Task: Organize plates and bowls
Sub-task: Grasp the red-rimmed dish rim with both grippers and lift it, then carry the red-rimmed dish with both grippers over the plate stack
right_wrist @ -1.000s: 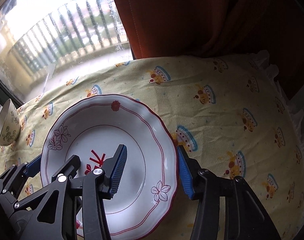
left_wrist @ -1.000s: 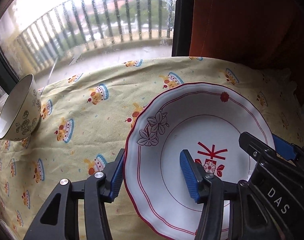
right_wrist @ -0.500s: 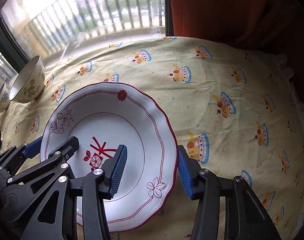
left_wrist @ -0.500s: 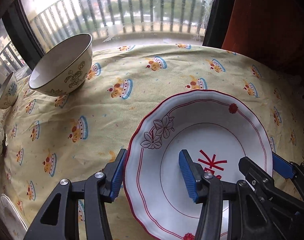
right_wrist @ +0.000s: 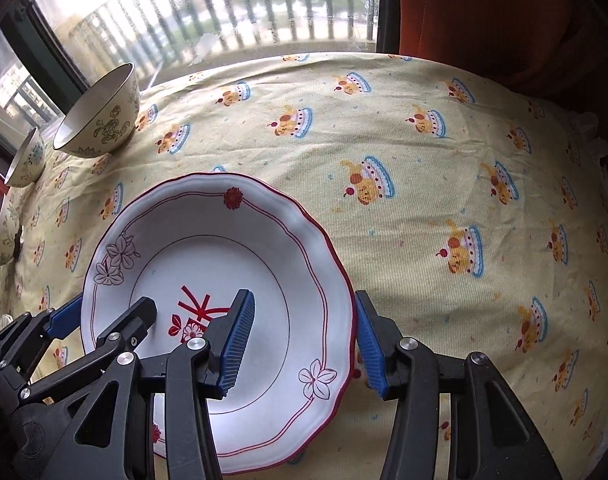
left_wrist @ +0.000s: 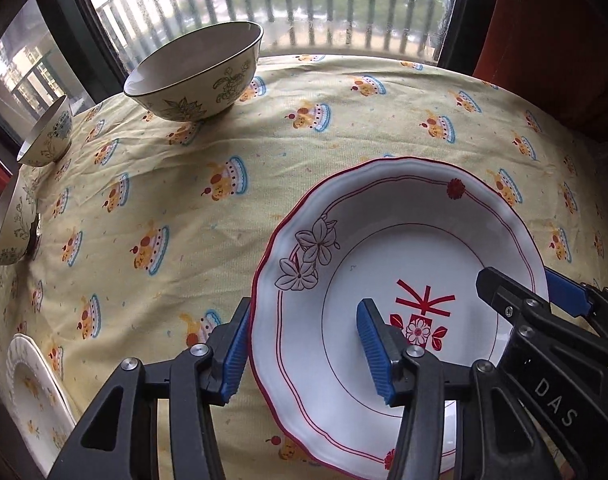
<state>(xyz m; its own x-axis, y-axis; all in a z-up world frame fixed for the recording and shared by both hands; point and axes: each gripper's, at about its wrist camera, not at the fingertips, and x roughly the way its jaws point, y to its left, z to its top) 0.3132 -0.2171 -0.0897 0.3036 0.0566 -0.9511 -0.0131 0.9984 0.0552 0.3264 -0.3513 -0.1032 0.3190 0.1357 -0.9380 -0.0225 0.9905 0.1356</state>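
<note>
While the red-rimmed plate [left_wrist: 400, 312] sits near me on the yellow tablecloth [left_wrist: 263, 152], my left gripper [left_wrist: 304, 350] straddles its left rim, jaws wide apart, gripping nothing. My right gripper [right_wrist: 304, 338] straddles the right rim, equally wide. Three bowls stand far left: a large bowl [left_wrist: 195, 76], a small bowl [left_wrist: 47, 136], an edge bowl [left_wrist: 11, 224].

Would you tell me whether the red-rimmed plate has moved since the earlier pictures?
Yes: the red-rimmed plate has shifted away from the curtain, toward the large bowl.

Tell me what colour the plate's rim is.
The plate is white with a dark red rim edge and thin red lines inside it, clearest in the right wrist view.
</note>
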